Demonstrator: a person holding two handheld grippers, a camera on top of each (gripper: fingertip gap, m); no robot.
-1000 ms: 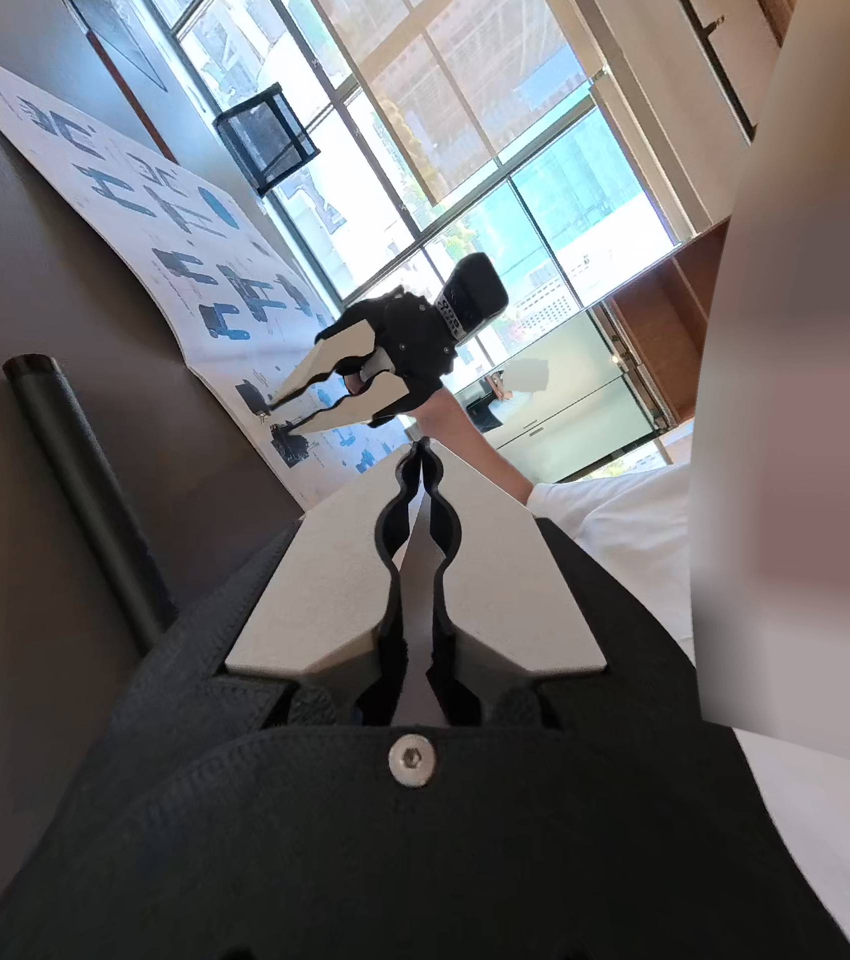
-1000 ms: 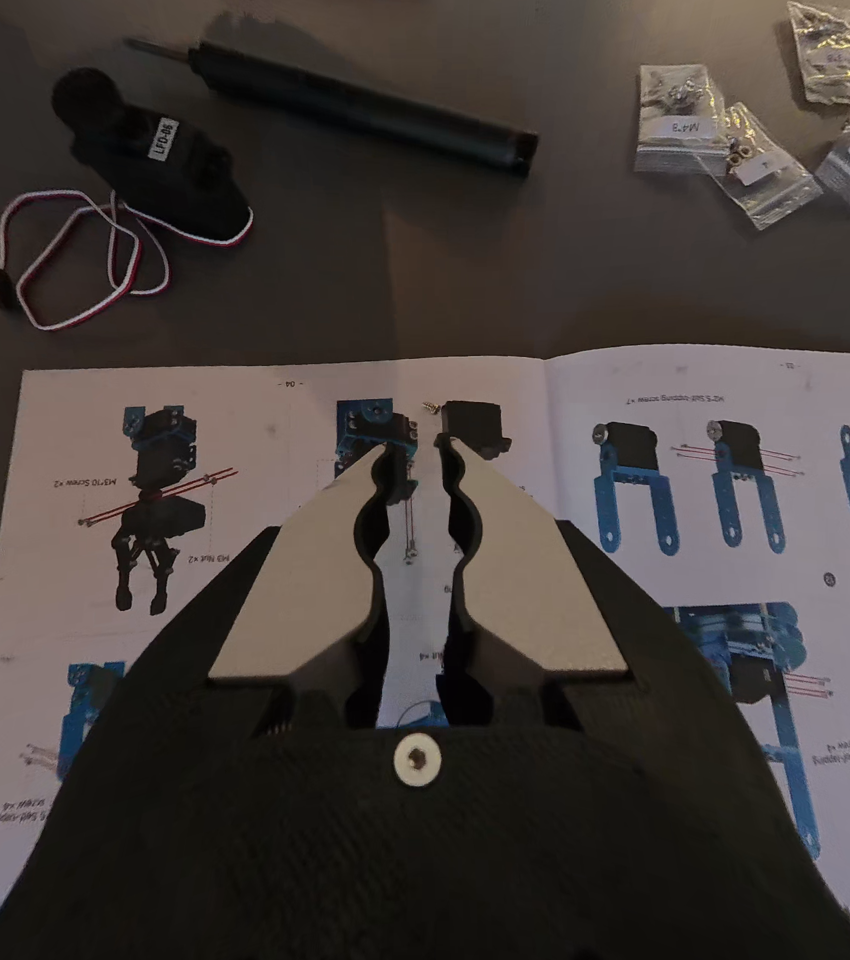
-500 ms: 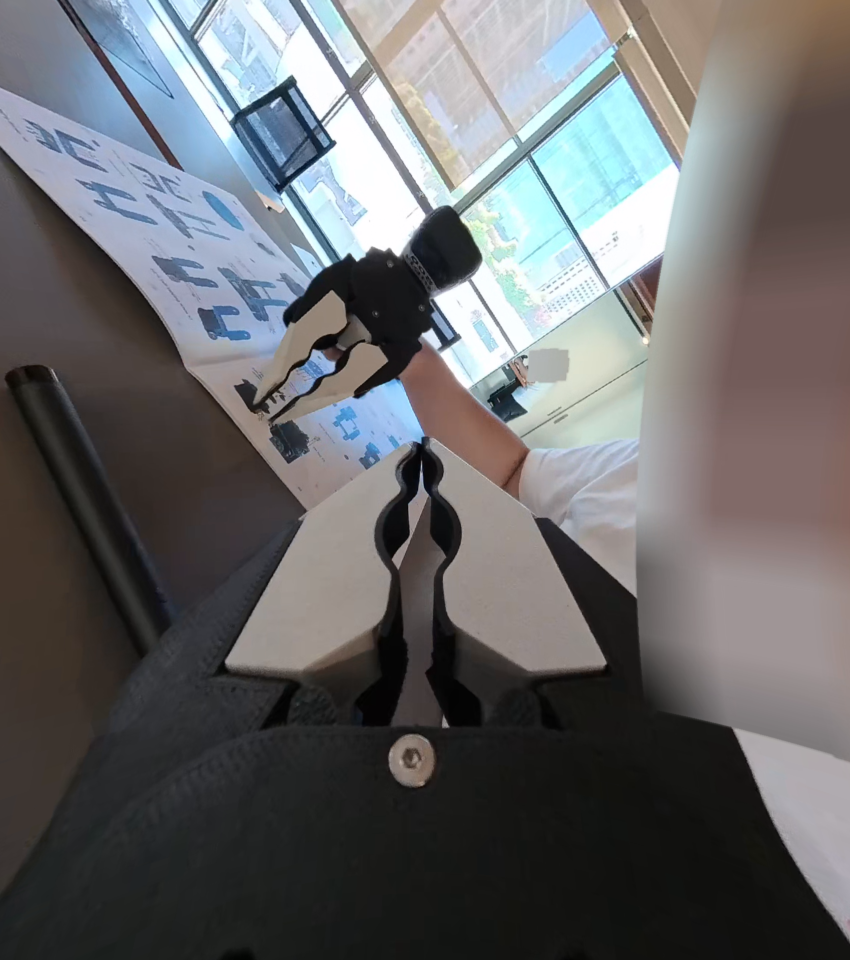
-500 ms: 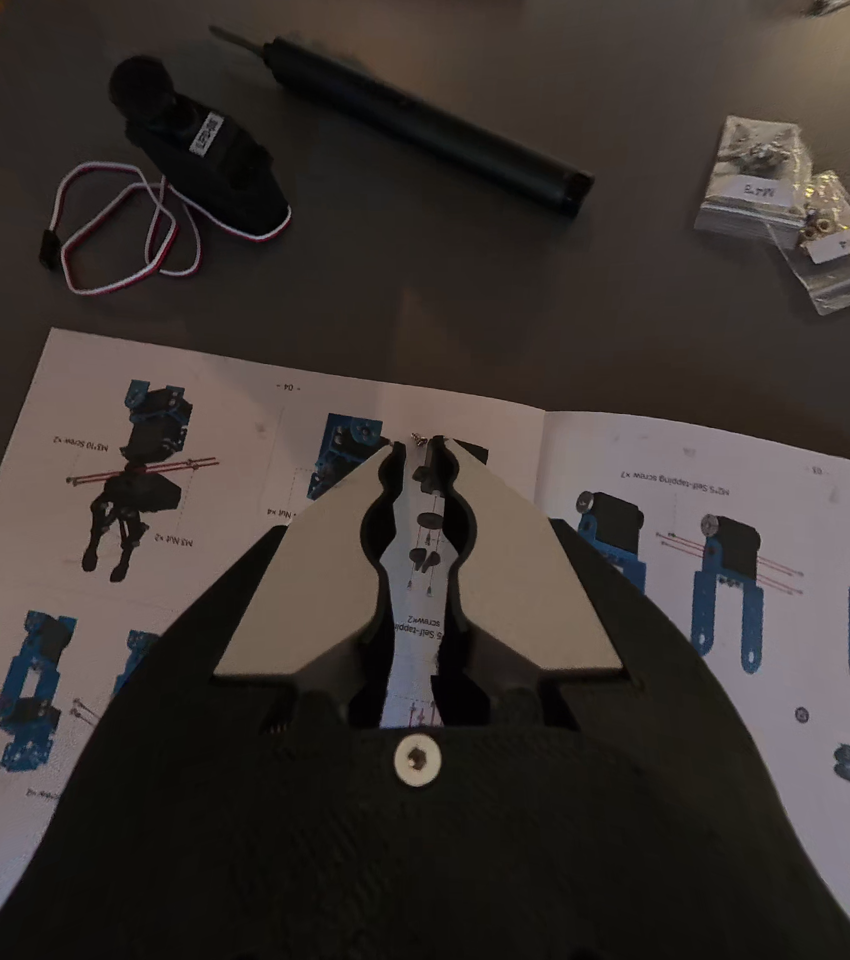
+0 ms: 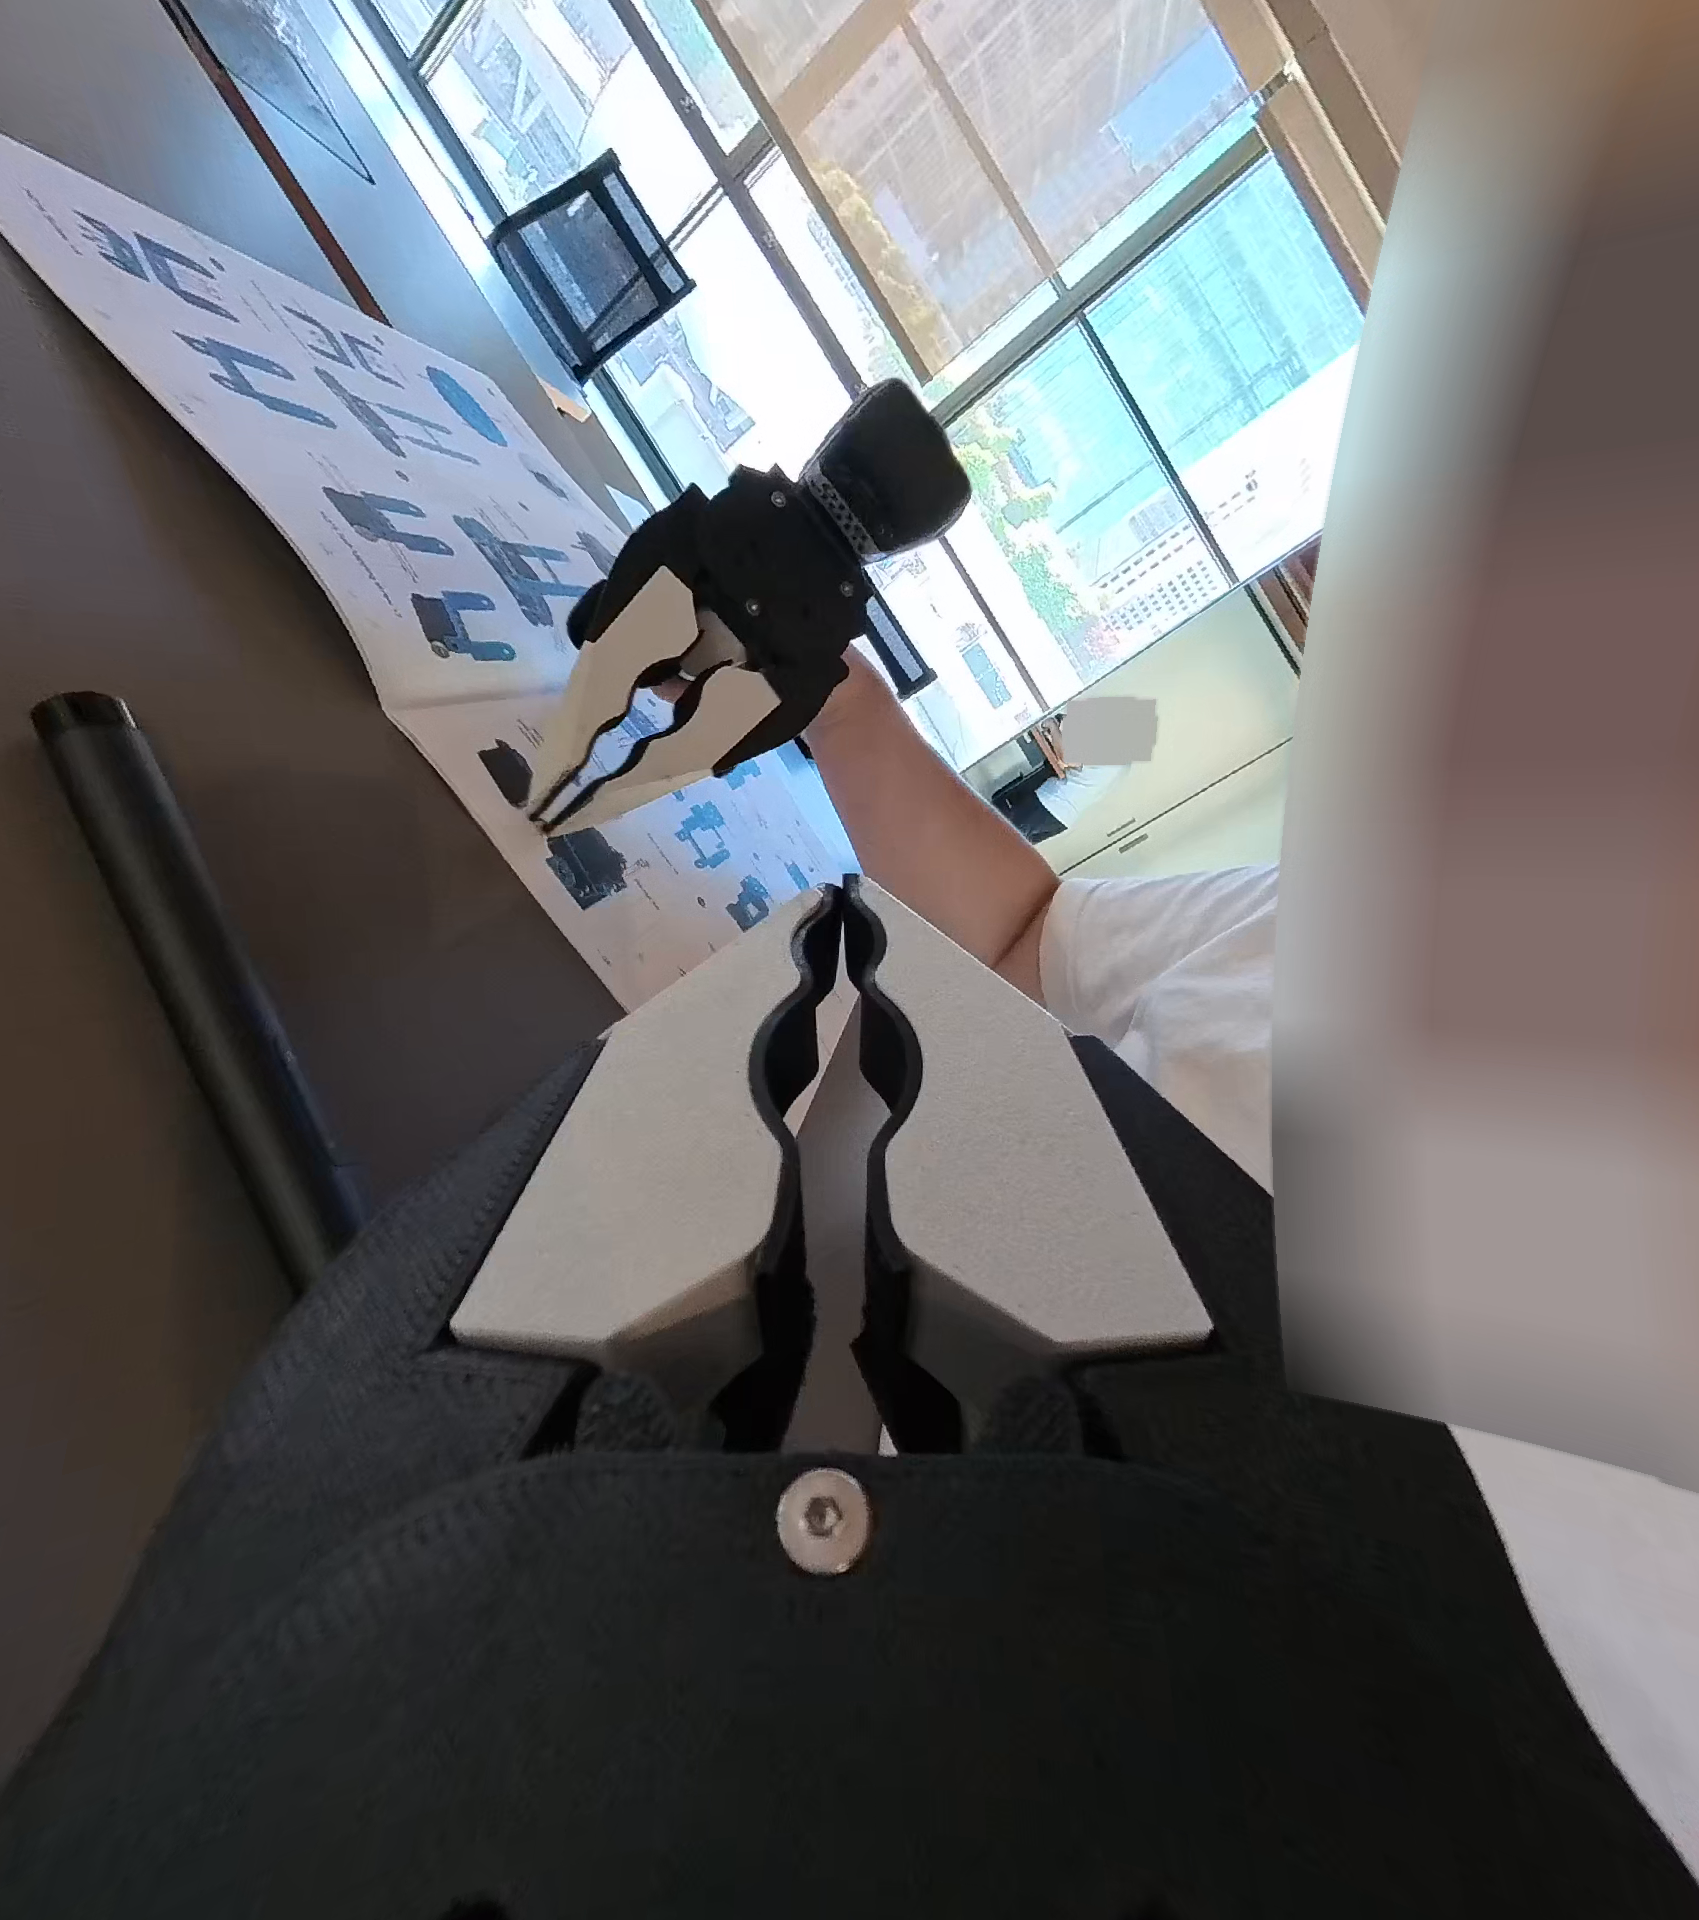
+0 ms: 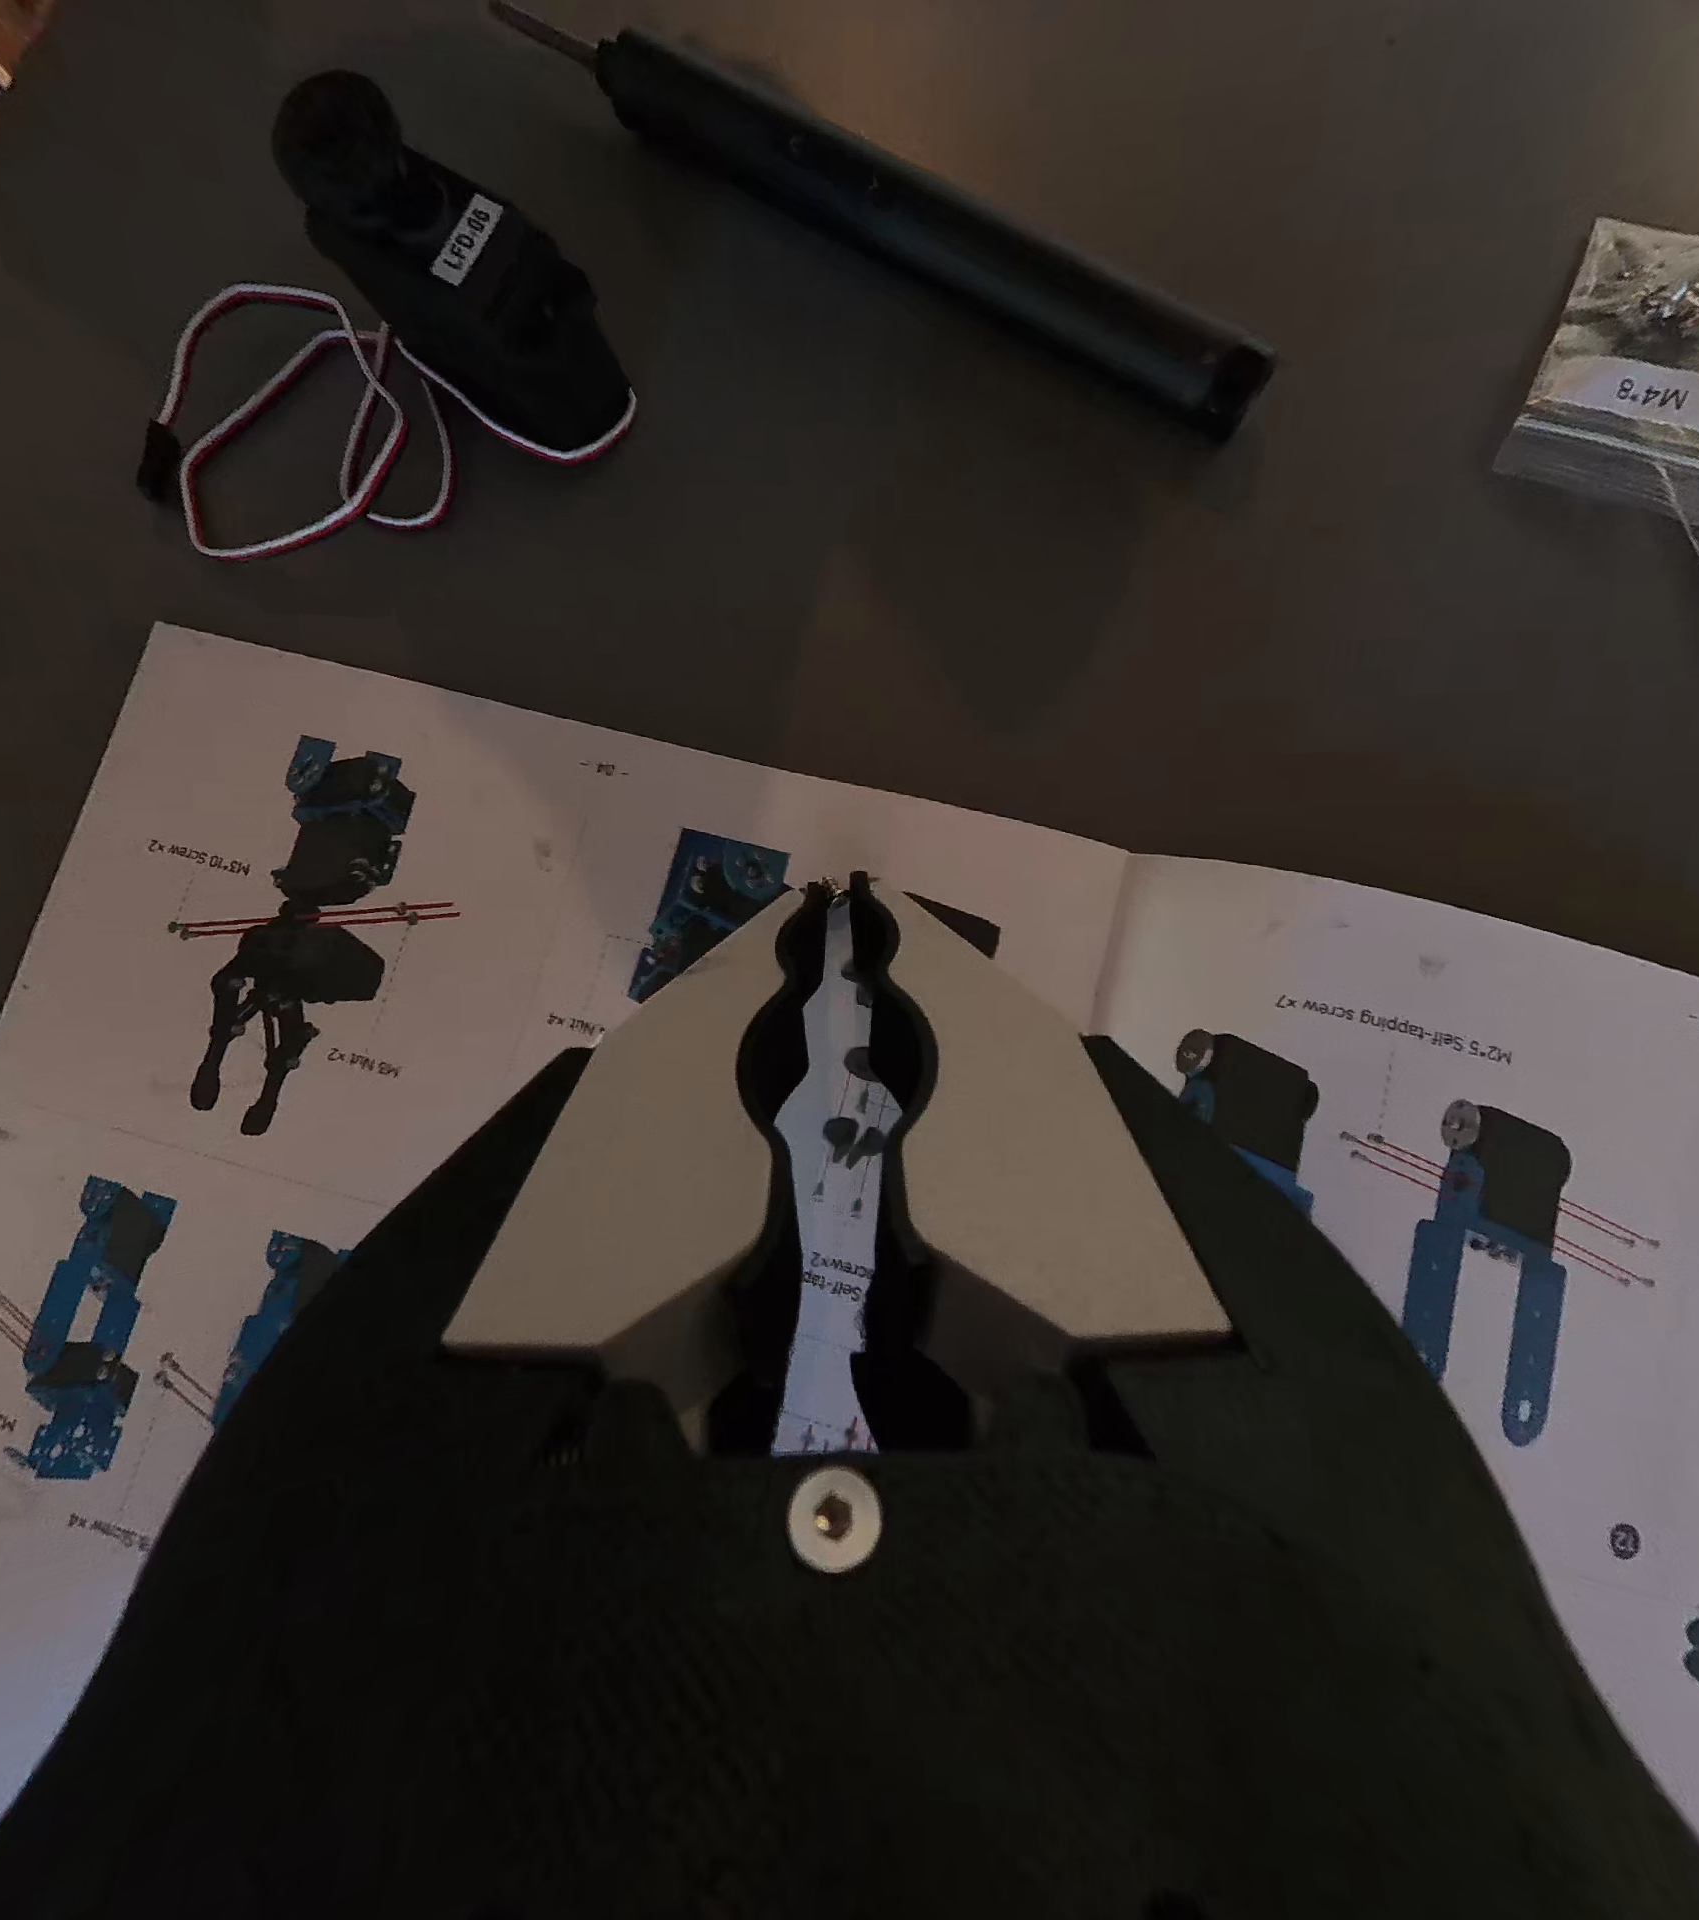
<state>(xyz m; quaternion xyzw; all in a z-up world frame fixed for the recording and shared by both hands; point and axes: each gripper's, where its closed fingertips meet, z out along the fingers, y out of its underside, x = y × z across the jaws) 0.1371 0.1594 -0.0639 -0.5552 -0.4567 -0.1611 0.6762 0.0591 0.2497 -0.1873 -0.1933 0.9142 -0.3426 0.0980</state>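
Since a second earlier, our right gripper narrowed its fingers, pinching a tiny screw above the manual; light, slippery. Left gripper: fingers pressed together, empty.

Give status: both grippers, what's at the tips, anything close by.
Left gripper shut, empty, raised. Right gripper shut on small screw, tips at open instruction booklet. Black screwdriver, servo motor, hardware bags lie beyond, apart.

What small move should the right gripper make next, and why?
Probably a slight straight lift, to test the hold: the right gripper looks closed on the small screw, tips down at the open manual. The left gripper sits shut, away.
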